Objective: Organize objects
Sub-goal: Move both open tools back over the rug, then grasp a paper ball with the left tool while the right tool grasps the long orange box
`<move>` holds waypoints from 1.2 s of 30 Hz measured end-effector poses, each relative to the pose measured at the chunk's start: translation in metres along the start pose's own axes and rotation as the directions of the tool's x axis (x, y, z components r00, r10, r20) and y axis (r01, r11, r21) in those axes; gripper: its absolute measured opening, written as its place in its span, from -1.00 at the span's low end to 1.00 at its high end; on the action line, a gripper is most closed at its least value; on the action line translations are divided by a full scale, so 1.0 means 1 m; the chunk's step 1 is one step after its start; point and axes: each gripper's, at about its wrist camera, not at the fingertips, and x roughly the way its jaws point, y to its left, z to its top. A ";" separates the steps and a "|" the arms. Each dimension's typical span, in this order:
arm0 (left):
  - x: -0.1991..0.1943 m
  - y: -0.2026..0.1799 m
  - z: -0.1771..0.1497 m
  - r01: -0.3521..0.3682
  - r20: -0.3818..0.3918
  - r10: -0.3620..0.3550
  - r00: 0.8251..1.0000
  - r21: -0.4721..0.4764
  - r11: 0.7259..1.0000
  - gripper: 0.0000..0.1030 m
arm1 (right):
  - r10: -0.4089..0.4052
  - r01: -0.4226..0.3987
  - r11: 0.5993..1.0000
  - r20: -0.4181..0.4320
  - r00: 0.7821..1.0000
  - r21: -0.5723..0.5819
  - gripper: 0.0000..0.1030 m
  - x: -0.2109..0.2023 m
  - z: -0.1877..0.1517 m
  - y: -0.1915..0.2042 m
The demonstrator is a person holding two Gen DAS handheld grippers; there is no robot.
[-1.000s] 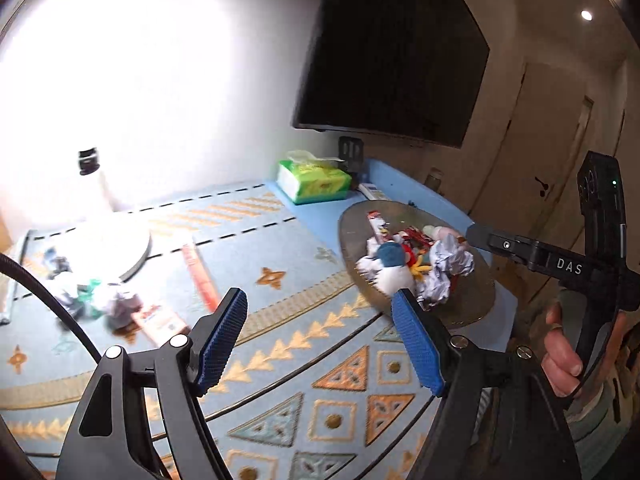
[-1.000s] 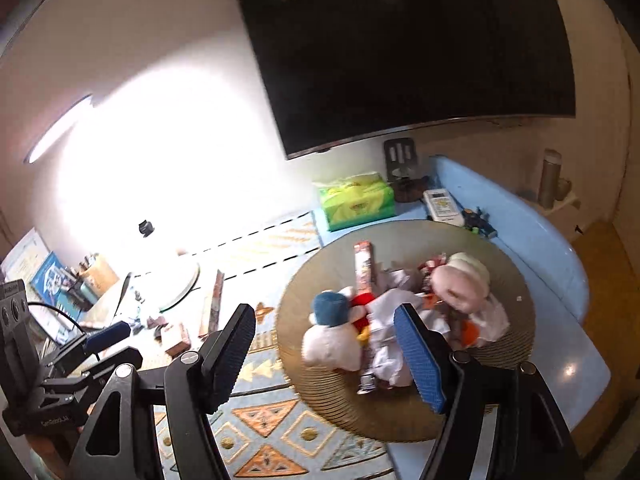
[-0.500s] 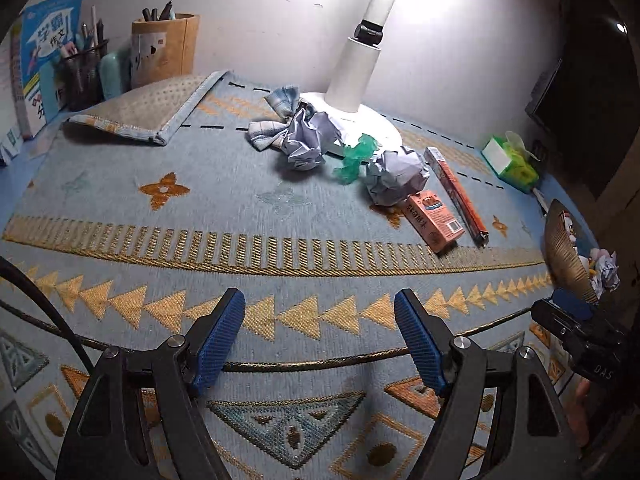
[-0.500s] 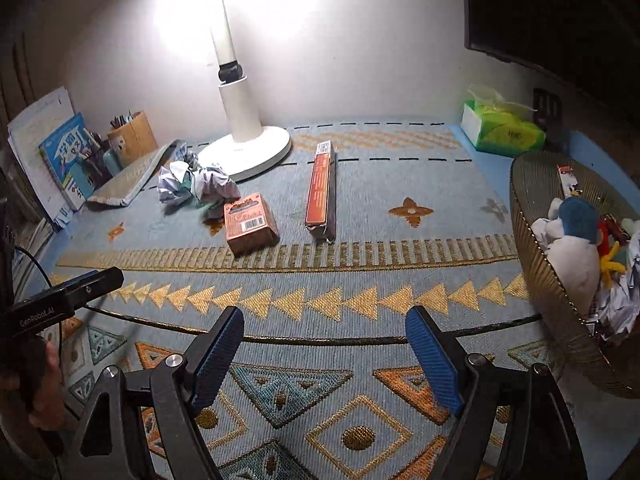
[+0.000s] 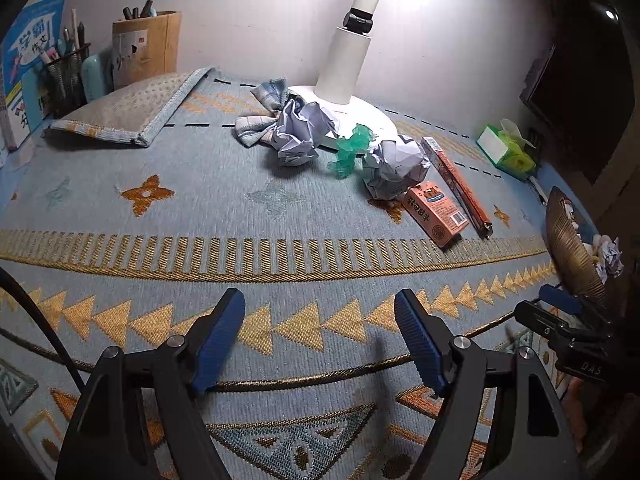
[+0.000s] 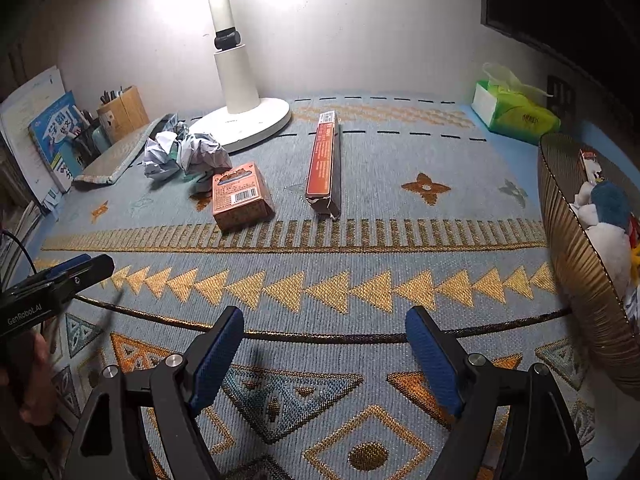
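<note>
Both the left claw (image 5: 320,340) and right claw (image 6: 325,354) hover with jaws apart and empty over the patterned desk (image 6: 360,216), where an orange box (image 6: 240,196), long carton (image 6: 324,162) and crumpled paper (image 6: 184,154) lie at twelve o'clock, the basket (image 6: 580,248) at three.
</note>
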 end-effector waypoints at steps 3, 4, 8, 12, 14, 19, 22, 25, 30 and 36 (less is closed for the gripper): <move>0.008 0.008 0.031 0.004 0.012 -0.004 1.000 -0.011 1.000 0.47 | 0.013 -0.013 1.000 -0.011 1.000 0.015 0.59 0.001 0.000 -0.003; 0.014 0.009 0.042 -0.010 0.017 0.010 1.000 0.008 1.000 0.47 | 0.015 -0.015 1.000 -0.011 1.000 0.022 0.59 0.001 0.000 -0.004; 0.042 0.010 0.074 -0.065 0.056 0.062 0.997 0.067 0.996 0.47 | 0.026 -0.026 0.999 -0.015 1.000 0.041 0.59 0.002 0.001 -0.007; 0.064 0.012 0.092 -0.042 0.060 0.039 0.997 0.050 0.998 0.47 | 0.035 -0.034 0.999 -0.030 0.999 0.040 0.59 0.005 0.002 -0.006; 0.068 0.011 0.097 -0.039 0.078 0.035 0.996 0.060 0.997 0.47 | 0.028 -0.027 0.999 -0.047 0.999 0.028 0.59 0.007 0.002 -0.004; 0.069 0.018 0.100 0.043 0.070 -0.044 0.997 0.025 0.999 0.47 | 0.062 -0.066 0.997 -0.077 0.995 -0.046 0.59 0.007 0.023 0.013; 0.069 0.023 0.099 0.073 0.065 -0.074 0.995 0.010 0.997 0.47 | 0.077 -0.078 0.997 -0.028 0.997 -0.031 0.59 0.006 0.057 0.020; 0.067 0.030 0.099 0.097 0.076 -0.094 0.993 -0.026 0.995 0.47 | 0.004 -0.004 1.000 0.024 1.000 0.003 0.59 0.021 0.090 0.019; 0.060 0.039 0.099 0.095 0.116 -0.085 0.990 -0.083 0.992 0.47 | -0.062 0.068 0.989 -0.043 0.997 0.135 0.10 0.079 0.118 -0.007; 0.066 0.022 0.100 0.047 0.080 -0.046 0.996 -0.002 0.999 0.26 | -0.109 0.111 0.989 -0.020 0.994 0.095 -0.05 0.089 0.113 0.001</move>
